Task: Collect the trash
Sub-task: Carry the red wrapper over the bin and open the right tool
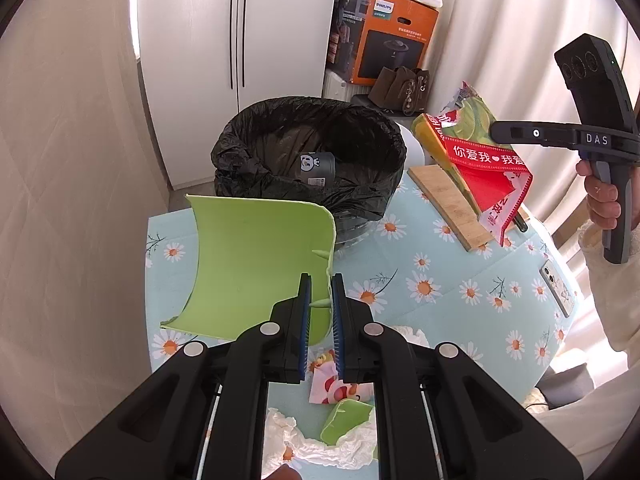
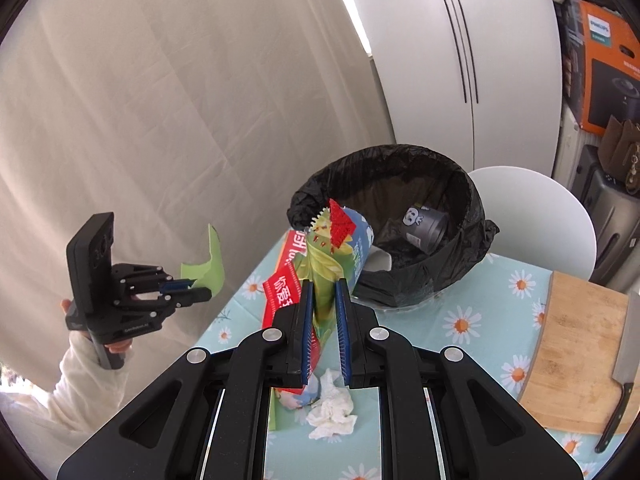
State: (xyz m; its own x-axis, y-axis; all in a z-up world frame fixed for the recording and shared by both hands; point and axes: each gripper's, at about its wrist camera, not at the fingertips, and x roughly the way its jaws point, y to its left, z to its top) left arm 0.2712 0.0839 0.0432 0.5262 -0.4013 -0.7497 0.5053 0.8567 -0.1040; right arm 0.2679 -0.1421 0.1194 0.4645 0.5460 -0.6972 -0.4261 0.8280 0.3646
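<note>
Bin stands at far edge of table; 1 cup lies inside it. Left gripper holds a curved sheet above table, before bin. Right gripper holds crumpled wrappers near bin rim. Cutting board lies right of bin, knife at its right edge. Tissues lie on table below grippers
</note>
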